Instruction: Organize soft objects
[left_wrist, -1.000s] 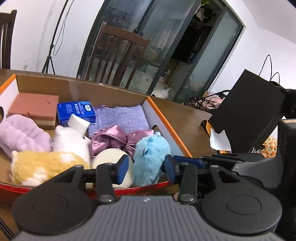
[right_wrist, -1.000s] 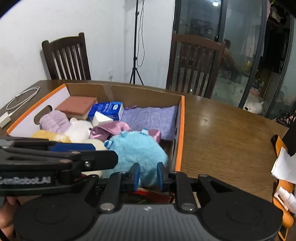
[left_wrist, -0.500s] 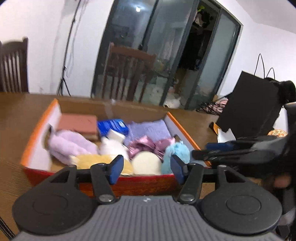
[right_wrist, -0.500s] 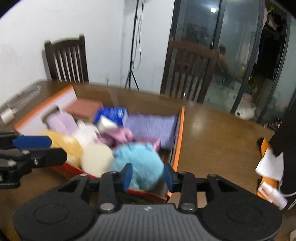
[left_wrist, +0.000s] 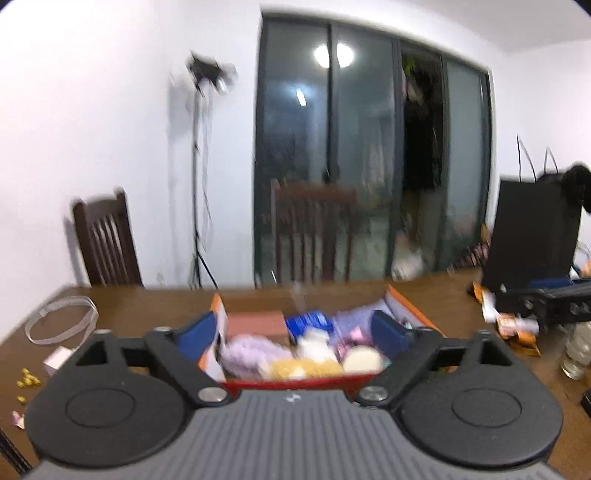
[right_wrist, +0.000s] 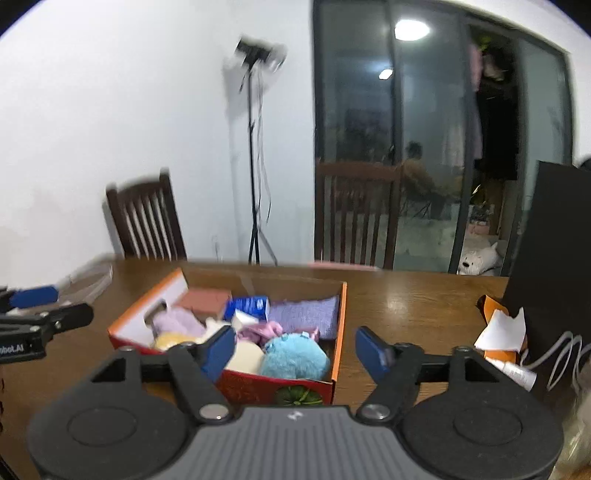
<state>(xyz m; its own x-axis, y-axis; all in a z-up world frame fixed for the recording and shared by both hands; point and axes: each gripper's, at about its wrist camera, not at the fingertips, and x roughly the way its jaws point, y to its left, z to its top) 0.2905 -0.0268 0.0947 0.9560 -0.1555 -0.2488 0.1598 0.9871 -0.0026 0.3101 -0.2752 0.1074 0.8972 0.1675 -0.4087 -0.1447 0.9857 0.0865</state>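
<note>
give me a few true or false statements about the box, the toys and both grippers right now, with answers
1. The blue plush toy lies inside the orange box. True.
2. The right gripper is clamped on the blue plush toy. False: its jaws are opening with nothing between them.
3. The left gripper holds the yellow plush. False: its jaws are opening and empty; the plush lies in the box.
4. A lavender cloth lies at the box's far end. True.
5. The box stands on a chair. False: it stands on the wooden table.
</note>
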